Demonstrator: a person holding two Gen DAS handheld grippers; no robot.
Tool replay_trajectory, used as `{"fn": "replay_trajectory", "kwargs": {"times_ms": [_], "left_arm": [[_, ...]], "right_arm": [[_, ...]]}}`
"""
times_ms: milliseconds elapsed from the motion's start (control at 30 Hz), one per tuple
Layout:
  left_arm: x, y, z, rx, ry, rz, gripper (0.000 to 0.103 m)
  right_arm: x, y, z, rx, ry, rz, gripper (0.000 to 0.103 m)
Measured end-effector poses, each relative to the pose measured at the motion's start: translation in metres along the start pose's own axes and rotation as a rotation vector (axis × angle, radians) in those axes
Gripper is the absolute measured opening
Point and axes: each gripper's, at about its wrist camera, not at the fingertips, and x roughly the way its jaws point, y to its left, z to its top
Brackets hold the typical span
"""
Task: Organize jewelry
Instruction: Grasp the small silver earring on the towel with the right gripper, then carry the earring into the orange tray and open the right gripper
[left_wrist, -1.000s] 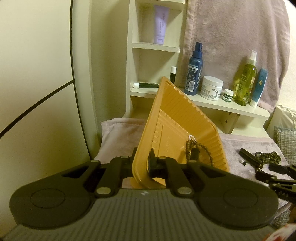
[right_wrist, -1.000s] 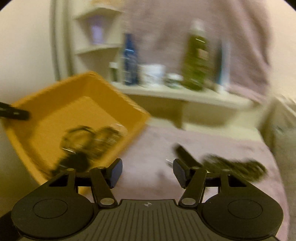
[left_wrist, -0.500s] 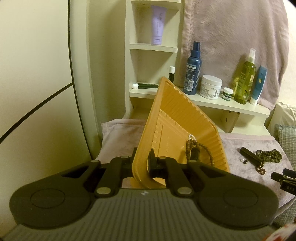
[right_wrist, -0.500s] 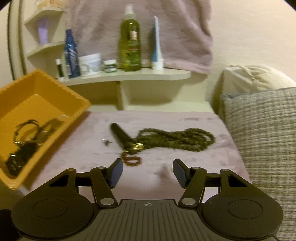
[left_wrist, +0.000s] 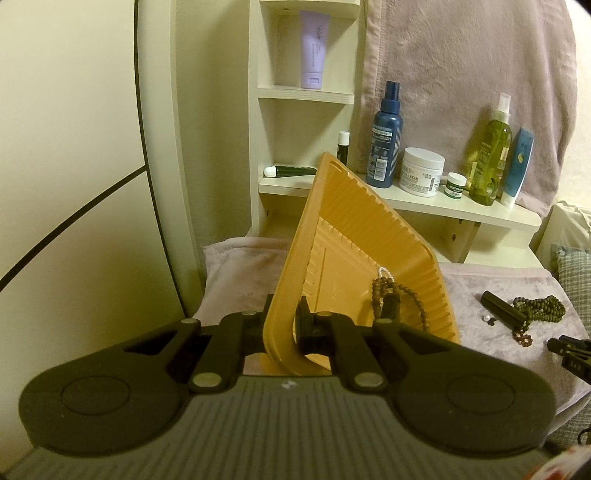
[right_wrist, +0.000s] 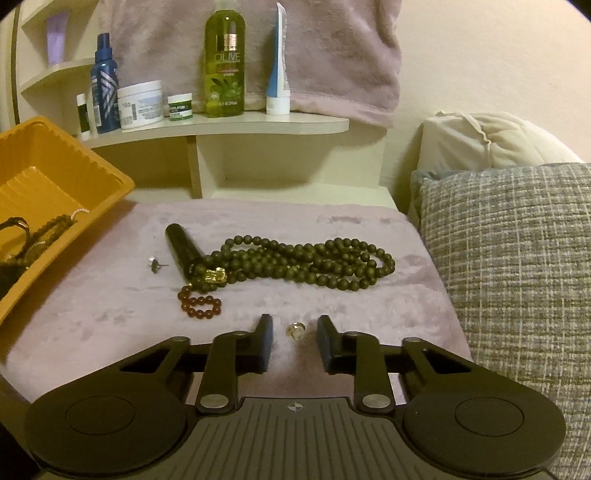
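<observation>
My left gripper is shut on the near rim of the orange tray, holding it tilted above the pink cloth. Brown bead strings lie in the tray's low corner. In the right wrist view, my right gripper sits low over the cloth. Its jaws are closing around a small gold ring, with a gap on both sides. Beyond it lie a red-brown bead bracelet, a long dark green bead necklace, a black cylinder and a small stud earring.
A white shelf behind the cloth carries an olive bottle, a blue spray bottle, a white jar and a tube. A grey checked pillow borders the cloth on the right. The wall stands close on the left.
My right gripper swung right, away from the tray, and sank toward the cloth; its jaws narrowed around the small ring. The left gripper and tray stayed put.
</observation>
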Motion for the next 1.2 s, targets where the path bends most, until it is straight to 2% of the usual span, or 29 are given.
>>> {"fn": "replay_trajectory", "kwargs": {"times_ms": [33,267,400,467,633,767,867,1033,1200], "left_arm": [[0.0,0.0,0.0,0.0,0.0,0.0,0.007],[0.0,0.0,0.0,-0.001,-0.001,-0.001,0.007],[0.0,0.0,0.0,0.0,-0.003,-0.001,0.007],[0.0,0.0,0.0,0.0,-0.002,-0.002,0.007],[0.0,0.0,0.0,-0.001,-0.002,-0.001,0.007],[0.0,0.0,-0.001,-0.002,-0.002,-0.004,0.007],[0.0,0.001,-0.001,-0.002,-0.002,-0.005,0.007],[0.0,0.002,-0.001,-0.005,-0.002,-0.008,0.007],[0.0,0.003,-0.001,-0.007,-0.002,-0.01,0.007]], "right_arm": [[0.0,0.0,0.0,-0.004,0.002,0.0,0.009],[-0.006,0.003,0.003,-0.027,-0.019,0.001,0.009],[-0.017,0.015,0.012,-0.043,-0.052,0.043,0.009],[-0.024,0.026,0.02,-0.045,-0.072,0.094,0.009],[-0.036,0.066,0.039,-0.065,-0.098,0.28,0.009],[-0.045,0.105,0.048,-0.13,-0.11,0.437,0.009],[-0.048,0.128,0.051,-0.175,-0.107,0.511,0.009],[-0.047,0.157,0.051,-0.242,-0.104,0.579,0.009],[-0.04,0.167,0.051,-0.257,-0.09,0.595,0.009]]}}
